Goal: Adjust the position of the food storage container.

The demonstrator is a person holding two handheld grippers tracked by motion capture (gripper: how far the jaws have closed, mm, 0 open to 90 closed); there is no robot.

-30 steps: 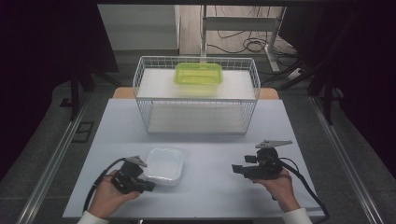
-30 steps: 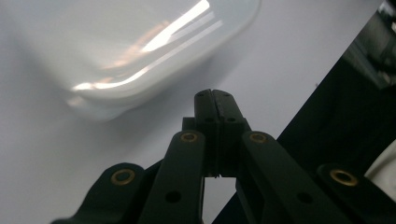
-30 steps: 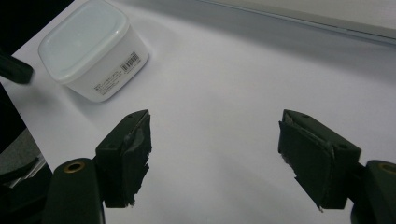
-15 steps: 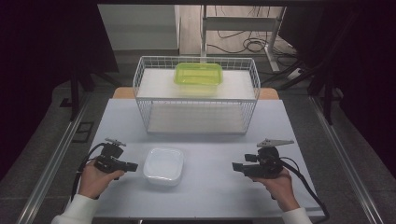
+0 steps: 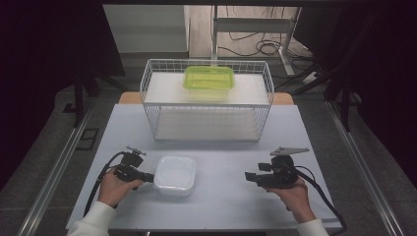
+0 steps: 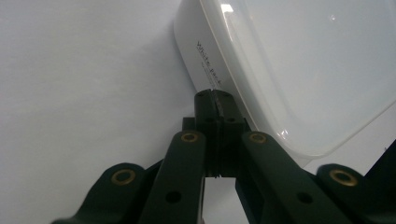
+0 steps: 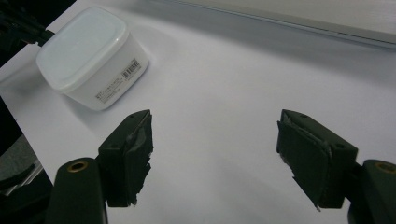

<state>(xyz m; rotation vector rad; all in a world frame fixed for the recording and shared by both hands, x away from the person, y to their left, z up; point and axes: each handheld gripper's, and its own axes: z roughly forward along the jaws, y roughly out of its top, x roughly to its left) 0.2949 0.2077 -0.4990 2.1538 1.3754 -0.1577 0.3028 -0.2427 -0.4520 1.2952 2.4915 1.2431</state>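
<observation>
On the desk (image 5: 221, 196), near the front edge and a little left of the middle: a white box (image 5: 175, 174) with its lid on, label side toward the right hand-held gripper. Left hand-held gripper (image 5: 147, 177) low at the left side of this box, jaws pressed fully together with nothing between them, tips touching or nearly touching the box wall just under the lid rim; cannot tell from the left gripper view (image 6: 215, 95) if real contact. Right hand-held gripper (image 5: 248, 176) well apart from the box, on the right part of the desk, jaws wide open and empty, pointing toward the box (image 7: 88, 56). Behind, at the far side of the desk: a white wire basket (image 5: 206, 105), and on top of it a green box (image 5: 209, 81).
</observation>
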